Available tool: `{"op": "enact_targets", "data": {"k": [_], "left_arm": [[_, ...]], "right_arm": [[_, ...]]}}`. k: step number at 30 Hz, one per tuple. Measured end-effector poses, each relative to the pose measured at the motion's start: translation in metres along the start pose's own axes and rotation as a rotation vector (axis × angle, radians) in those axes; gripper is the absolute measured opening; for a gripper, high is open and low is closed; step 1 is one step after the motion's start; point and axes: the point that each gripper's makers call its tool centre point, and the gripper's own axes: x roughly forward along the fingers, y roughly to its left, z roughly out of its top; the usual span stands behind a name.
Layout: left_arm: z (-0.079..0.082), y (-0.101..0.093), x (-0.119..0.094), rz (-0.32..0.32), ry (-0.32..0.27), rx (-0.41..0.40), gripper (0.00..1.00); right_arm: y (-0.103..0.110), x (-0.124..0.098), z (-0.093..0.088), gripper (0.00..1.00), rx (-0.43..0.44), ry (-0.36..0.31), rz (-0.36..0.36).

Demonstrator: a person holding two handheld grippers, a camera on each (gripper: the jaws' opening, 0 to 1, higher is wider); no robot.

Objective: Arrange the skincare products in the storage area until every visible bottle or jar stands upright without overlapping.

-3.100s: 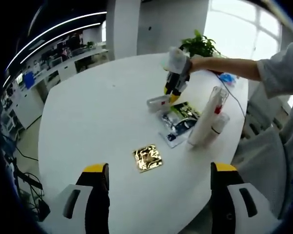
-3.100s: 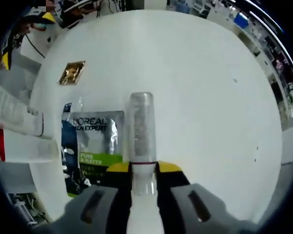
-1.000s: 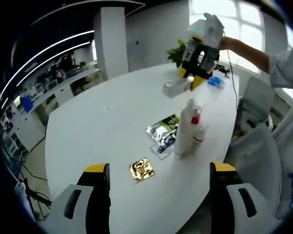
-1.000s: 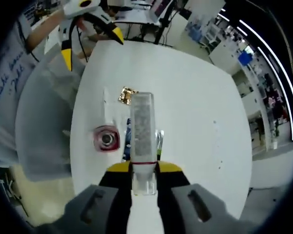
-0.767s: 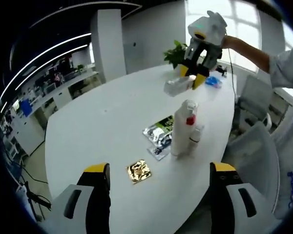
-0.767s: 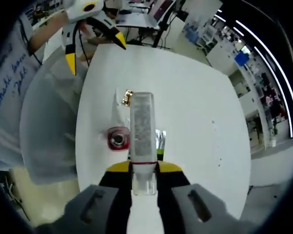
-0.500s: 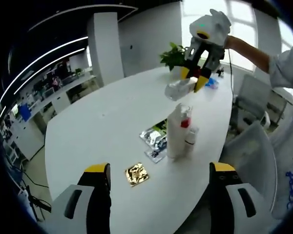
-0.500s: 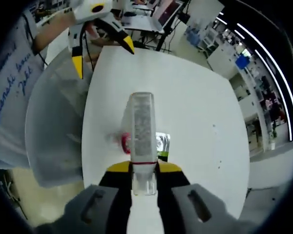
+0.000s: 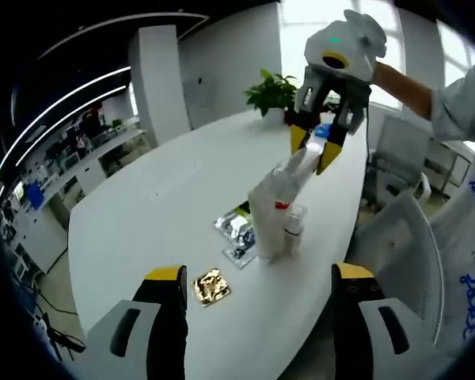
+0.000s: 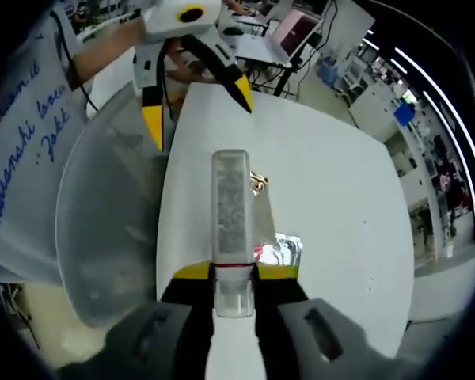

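While a white chair back stands at the near edge of the white desk and a potted plant sits at its far end, the desk carries a gold foil sachet, a few dark and green sachets and, just beside them, a tall white bottle standing upright with a small white bottle touching its side. Above these two, the right hand-held gripper is held in the air, its yellow-tipped jaws pinching a clear bottle at the neck; in the right gripper view the bottle's long axis runs straight out along the jaws, base pointing away, over the desk and covering most of the red-capped tall bottle beneath. The left hand-held gripper hovers low at the near desk edge, jaws spread wide and holding nothing.
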Motion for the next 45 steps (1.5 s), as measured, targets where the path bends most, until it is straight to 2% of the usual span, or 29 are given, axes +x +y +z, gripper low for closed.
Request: {"op": "enact_targets", "data": {"k": [6, 9, 15, 21, 26, 36, 40, 45], "left_arm": [[-0.002, -0.012, 0.007, -0.038, 0.015, 0.021, 0.67], [-0.002, -0.015, 0.010, -0.035, 0.022, 0.024, 0.70], [-0.008, -0.023, 0.020, -0.054, 0.044, 0.037, 0.65], [-0.016, -0.038, 0.030, -0.084, 0.088, 0.094, 0.62], [-0.017, -0.050, 0.034, -0.114, 0.107, 0.139, 0.56], [-0.018, -0.063, 0.042, -0.166, 0.122, 0.178, 0.46], [-0.025, -0.063, 0.047, -0.156, 0.167, 0.264, 0.44], [-0.024, -0.071, 0.051, -0.179, 0.167, 0.262, 0.36]], "right_arm": [[0.016, 0.013, 0.006, 0.18, 0.004, -0.017, 0.031], [0.026, 0.019, 0.009, 0.18, 0.004, -0.024, 0.050], [0.034, 0.029, 0.012, 0.18, 0.008, -0.025, 0.054], [0.043, 0.043, 0.014, 0.18, 0.008, -0.027, 0.060], [0.052, 0.053, 0.016, 0.18, 0.005, -0.026, 0.081], [0.061, 0.069, 0.013, 0.18, 0.007, -0.015, 0.111], [0.063, 0.072, 0.015, 0.18, 0.009, -0.020, 0.121], [0.065, 0.075, 0.015, 0.18, 0.004, -0.017, 0.128]]}}
